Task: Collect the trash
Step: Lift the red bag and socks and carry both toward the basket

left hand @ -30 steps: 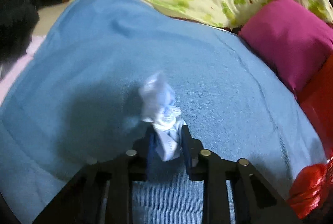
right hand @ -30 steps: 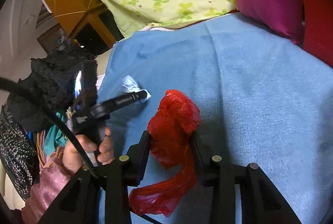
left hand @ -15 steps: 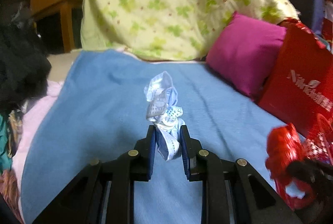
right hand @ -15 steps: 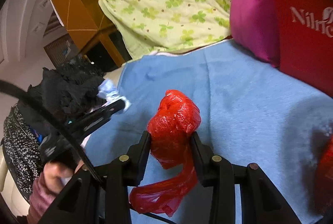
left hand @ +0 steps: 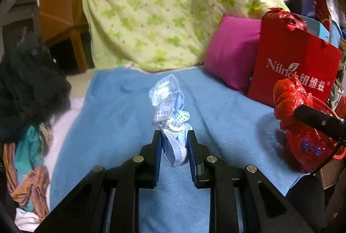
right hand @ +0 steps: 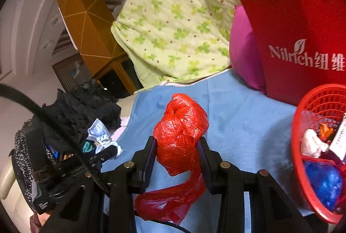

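L gripper (left hand: 174,147): jaws clamped on a crumpled pale-blue face mask (left hand: 169,107), wad standing up clear of the blue blanket (left hand: 121,116); R gripper (right hand: 177,146): jaws clamped on a knotted red plastic bag (right hand: 180,131), loose tail hanging below the fingers; grip on both items unchanged vs. a second ago. Change: both grippers have risen off the blanket and swung toward the R side of the bed; a second ago the L view was mostly blanket seen from above, now it looks more level and takes in the green clover-print quilt (left hand: 168,16), magenta pillow (left hand: 233,53) and red paper gift bag (left hand: 296,68); the red mesh basket (right hand: 302,124), absent from the R view a second ago, now sits at its R edge, already holding a blue wad, white scraps and other bits. Meaning for task: pickup phase looks done for both items; transfer to basket under way; R gripper is nearer the basket, so its bag prob. goes in first, mask second; neither item is over the rim yet. Legible text: white "Nilrich" w/ a leaf logo on the gift bag, followed by Chinese chars (partly cut off in the R view); small print on a card inside the basket too small to read; no other labels legible.
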`<state>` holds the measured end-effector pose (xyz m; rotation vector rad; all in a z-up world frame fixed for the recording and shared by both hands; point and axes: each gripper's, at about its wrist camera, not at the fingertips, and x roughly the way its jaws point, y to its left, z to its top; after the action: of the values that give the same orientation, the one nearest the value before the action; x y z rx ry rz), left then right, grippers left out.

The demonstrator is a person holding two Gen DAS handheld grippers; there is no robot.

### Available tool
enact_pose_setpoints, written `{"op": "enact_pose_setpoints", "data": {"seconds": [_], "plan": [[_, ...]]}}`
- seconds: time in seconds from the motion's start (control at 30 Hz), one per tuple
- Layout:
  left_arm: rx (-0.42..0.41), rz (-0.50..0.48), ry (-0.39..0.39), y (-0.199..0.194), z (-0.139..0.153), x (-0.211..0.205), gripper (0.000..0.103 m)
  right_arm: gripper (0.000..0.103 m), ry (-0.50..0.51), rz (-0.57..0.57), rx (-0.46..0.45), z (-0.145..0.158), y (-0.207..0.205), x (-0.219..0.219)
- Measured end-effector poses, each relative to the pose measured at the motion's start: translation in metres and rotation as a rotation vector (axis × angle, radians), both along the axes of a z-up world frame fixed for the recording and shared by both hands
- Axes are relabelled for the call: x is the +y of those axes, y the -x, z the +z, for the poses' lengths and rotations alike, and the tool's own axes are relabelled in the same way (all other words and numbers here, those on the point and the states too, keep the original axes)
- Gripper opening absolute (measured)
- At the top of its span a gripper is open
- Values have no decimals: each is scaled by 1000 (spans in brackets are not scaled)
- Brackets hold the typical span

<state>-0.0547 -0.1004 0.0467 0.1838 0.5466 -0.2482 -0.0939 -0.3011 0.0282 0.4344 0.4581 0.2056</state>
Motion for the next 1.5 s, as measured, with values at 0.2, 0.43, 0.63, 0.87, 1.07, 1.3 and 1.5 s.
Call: {"op": "enact_pose_setpoints", "data": {"seconds": [0.2, 0.43, 0.63, 0.87, 1.07, 1.3, 1.5], "plan": [[-58, -8, -43, 36, 16, -13, 24, 41, -5, 11, -36, 10, 29, -4], [-112, -27, -62, 63, 34, -22, 24, 41, 6, 18, -85, 21, 48, -4], [-143, -31, -77, 74, 40, -28, 24, 41, -3, 24, -104, 27, 53, -7], [-143, -29, -81, 77, 41, -32, 24, 41, -6, 30, -106, 26, 53, -8], [-142, -28, -84, 77, 41, -32, 24, 41, -13, 26, -115, 28, 56, -11], [-143, -35, -91, 78, 41, -32, 24, 41, -21, 22, -130, 28, 63, -16], [-146, -49, -103, 79, 41, -35, 24, 41, -27, 9, -137, 28, 69, -24]]}}
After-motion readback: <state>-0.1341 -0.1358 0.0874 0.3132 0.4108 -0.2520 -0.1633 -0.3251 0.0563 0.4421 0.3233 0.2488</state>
